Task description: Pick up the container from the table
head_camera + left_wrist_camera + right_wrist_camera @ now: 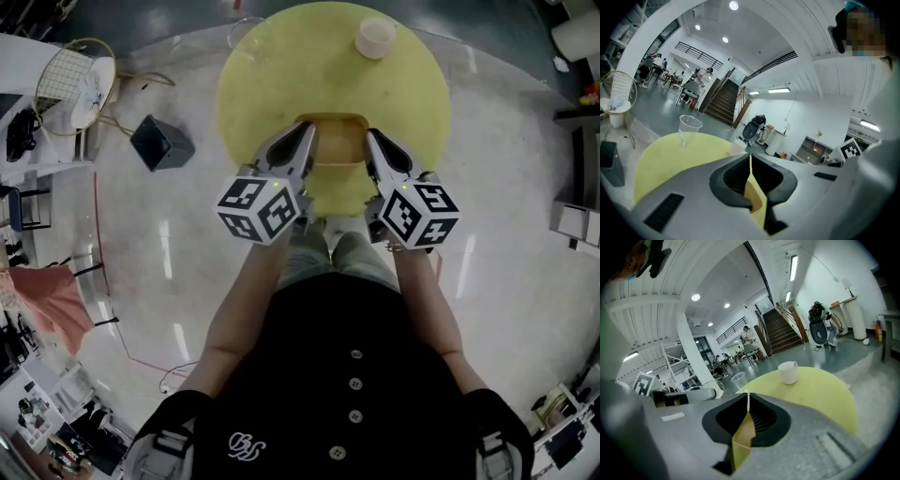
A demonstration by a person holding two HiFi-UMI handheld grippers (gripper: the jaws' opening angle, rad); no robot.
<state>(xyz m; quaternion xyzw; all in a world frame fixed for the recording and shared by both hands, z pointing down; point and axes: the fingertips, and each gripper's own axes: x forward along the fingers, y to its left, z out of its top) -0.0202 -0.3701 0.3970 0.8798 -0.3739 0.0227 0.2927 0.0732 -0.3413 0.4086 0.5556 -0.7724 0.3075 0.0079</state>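
The container (339,145), a tan, shallow tub, sits on the round yellow table (281,84) near its lower edge, at the centre of the head view. The left gripper (306,129) flanks its left rim and the right gripper (373,136) its right rim, so the tub lies between the two tips. Whether either tip touches it cannot be told.

Both pairs of jaws are pressed together with nothing clamped. In each gripper view only a sliver of the tub shows, below the closed jaws. A white mug (375,37) stands at the table's top edge and a clear plastic cup (246,33) at its upper left.
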